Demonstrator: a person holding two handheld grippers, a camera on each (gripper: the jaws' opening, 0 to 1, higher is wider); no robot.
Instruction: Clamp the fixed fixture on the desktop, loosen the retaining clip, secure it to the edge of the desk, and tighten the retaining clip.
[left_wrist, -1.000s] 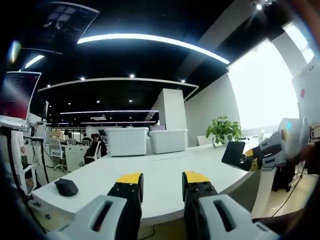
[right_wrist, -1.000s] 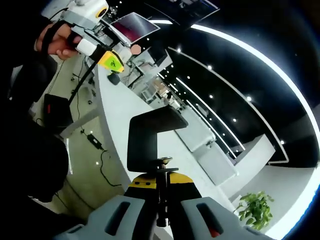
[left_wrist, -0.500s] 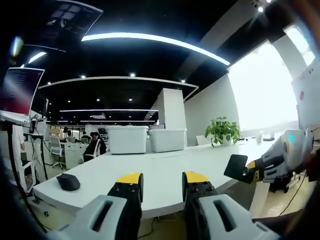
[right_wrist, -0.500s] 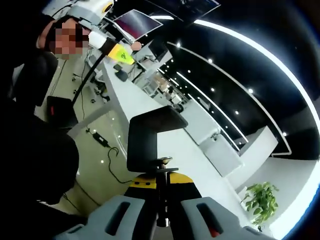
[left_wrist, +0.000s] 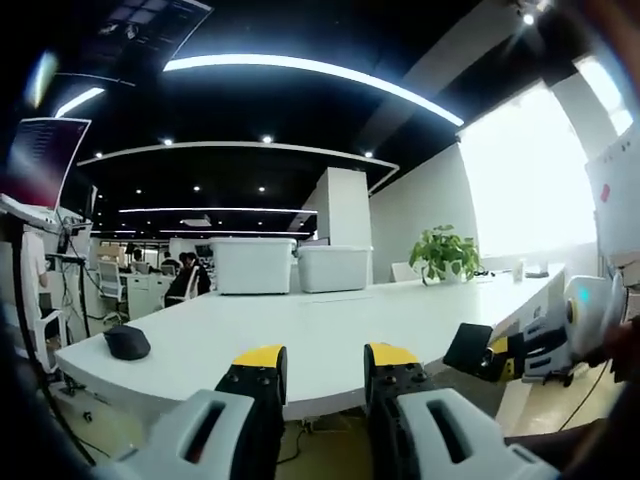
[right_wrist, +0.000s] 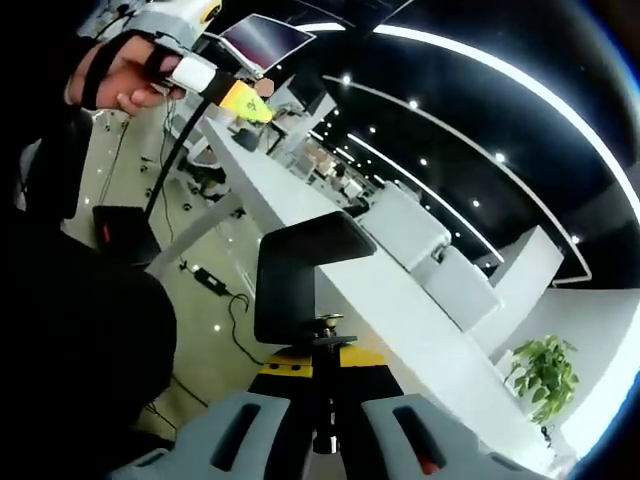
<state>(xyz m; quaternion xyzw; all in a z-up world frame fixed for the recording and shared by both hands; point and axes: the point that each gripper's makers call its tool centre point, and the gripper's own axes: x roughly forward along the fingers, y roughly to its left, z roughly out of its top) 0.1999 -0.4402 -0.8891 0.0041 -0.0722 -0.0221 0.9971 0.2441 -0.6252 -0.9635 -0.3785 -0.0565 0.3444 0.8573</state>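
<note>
Black C-shaped fixture clamped in right gripper; left gripper open, empty

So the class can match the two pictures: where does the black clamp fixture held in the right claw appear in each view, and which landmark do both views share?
Left gripper view: the black clamp fixture sits at lower right, carried by the right claw beside the white desk edge.
Right gripper view: it stands at bottom centre, rising from that view's own shut claw.
Shared landmark: the potted plant at the desk's far end.
</note>
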